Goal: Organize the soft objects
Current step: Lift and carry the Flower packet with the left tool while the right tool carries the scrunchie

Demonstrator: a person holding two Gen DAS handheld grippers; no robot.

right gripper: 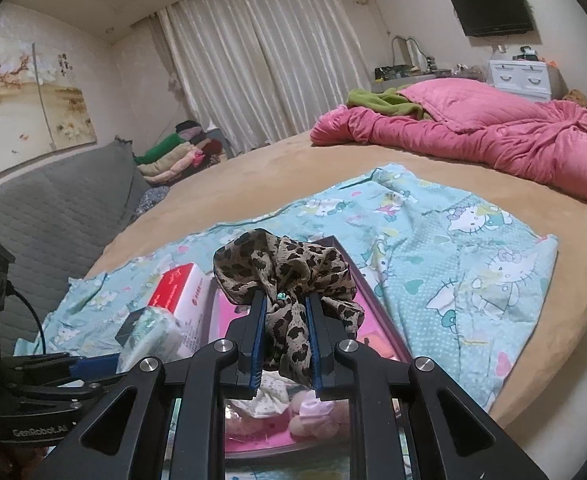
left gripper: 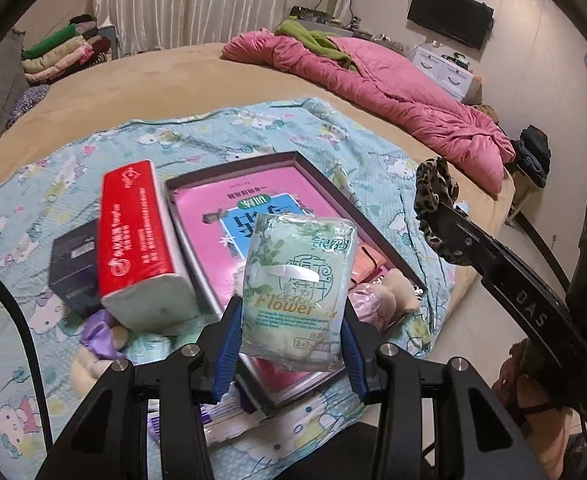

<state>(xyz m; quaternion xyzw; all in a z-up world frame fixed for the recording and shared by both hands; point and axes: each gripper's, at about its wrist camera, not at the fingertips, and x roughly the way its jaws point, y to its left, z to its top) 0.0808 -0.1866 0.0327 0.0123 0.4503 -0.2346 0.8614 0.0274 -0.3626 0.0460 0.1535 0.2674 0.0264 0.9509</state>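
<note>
Both your grippers hold something above the tray (left gripper: 377,236).
Left gripper (left gripper: 291,322) clamps the tissue pack (left gripper: 297,288) — right gripper (right gripper: 283,320) pinches the leopard scrunchie (right gripper: 289,276).

Round bed (right gripper: 253,176), tan cover: the landmark.
- Pink quilt (right gripper: 493,136), bunched at the bed's far right edge; green cloth (right gripper: 385,101) lying on it.
- Folded clothes stack (right gripper: 173,156), beyond the bed's far left edge.
- Curtains (right gripper: 261,64), behind the bed.
- Wall television (right gripper: 491,6), above white drawers (right gripper: 519,74), past the quilt.
</note>
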